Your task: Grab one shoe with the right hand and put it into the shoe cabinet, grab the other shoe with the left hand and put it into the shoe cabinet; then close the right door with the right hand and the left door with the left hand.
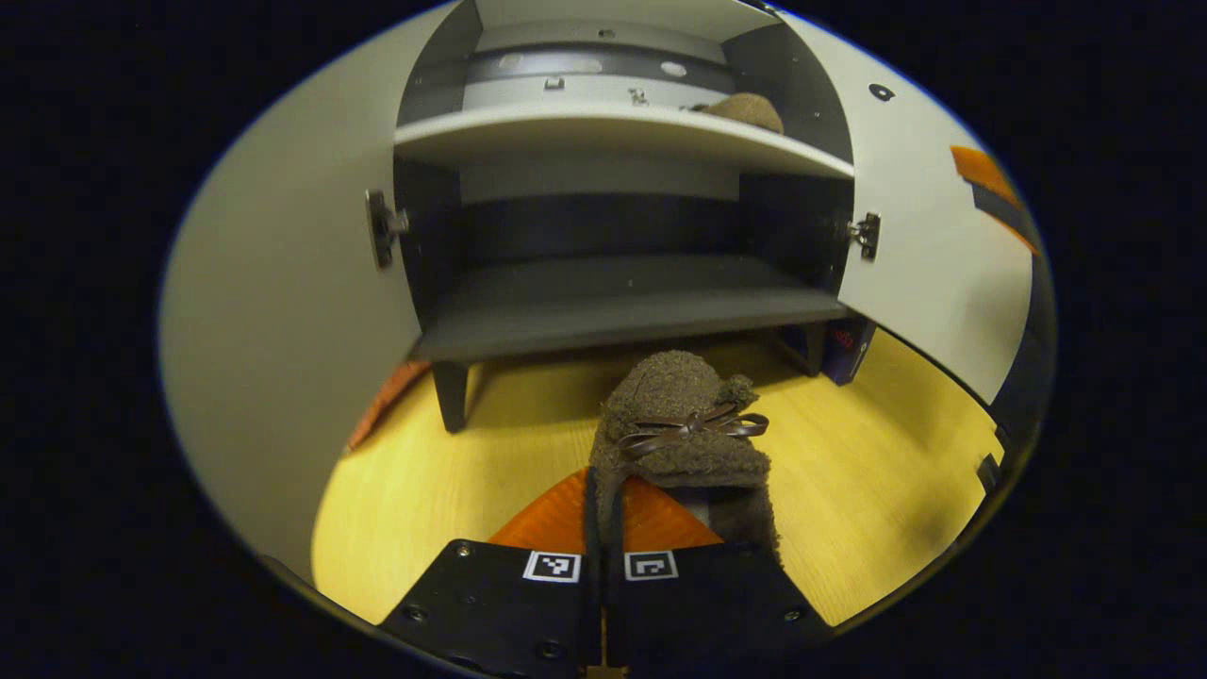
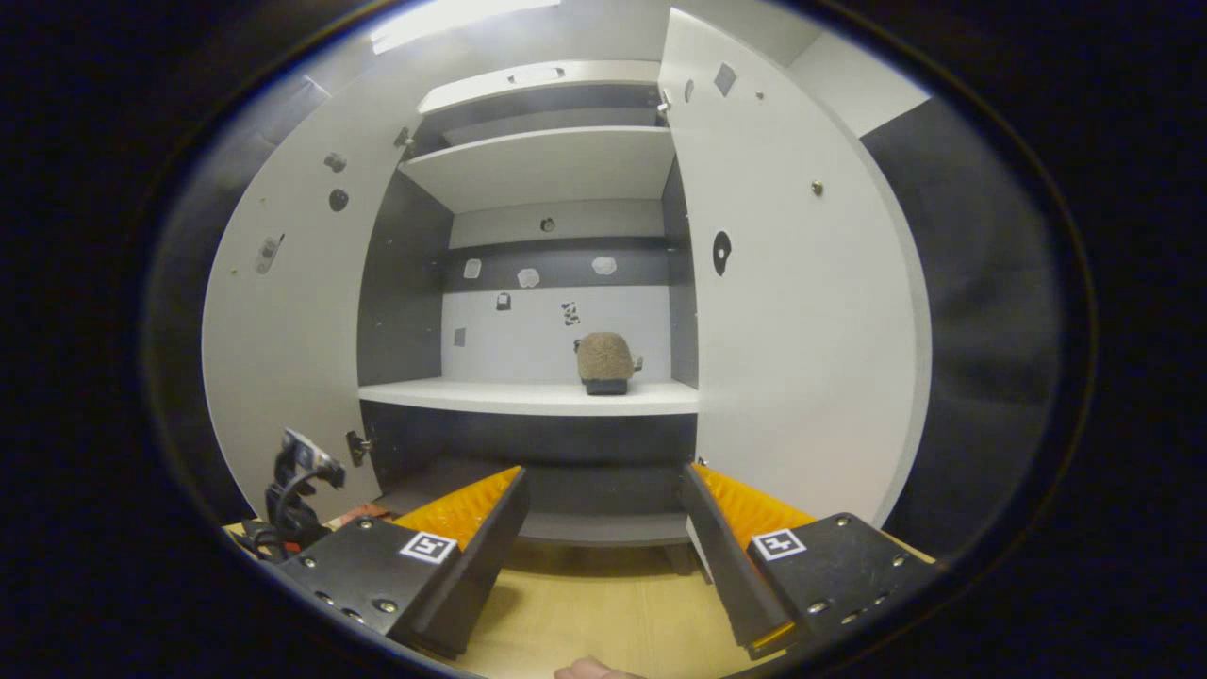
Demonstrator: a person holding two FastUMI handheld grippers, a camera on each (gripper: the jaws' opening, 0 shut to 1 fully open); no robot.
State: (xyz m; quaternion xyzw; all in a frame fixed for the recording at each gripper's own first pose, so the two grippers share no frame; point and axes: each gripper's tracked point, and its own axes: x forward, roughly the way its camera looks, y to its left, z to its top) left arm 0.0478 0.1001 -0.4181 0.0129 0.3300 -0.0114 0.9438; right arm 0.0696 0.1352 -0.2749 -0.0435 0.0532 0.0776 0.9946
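Pointing toe-first at cabinet (image 1: 622,311), shoe (image 1: 681,424) in left tongs (image 1: 603,514)

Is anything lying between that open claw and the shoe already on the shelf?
No. In the right gripper view, only bare white shelf lies between the open right claw and the stowed shoe.

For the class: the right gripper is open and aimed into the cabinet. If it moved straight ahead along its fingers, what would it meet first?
Probably the front edge of the middle shelf, which lies ahead of the right gripper. The shoe sits farther back on that shelf. Depth is hard to judge here.
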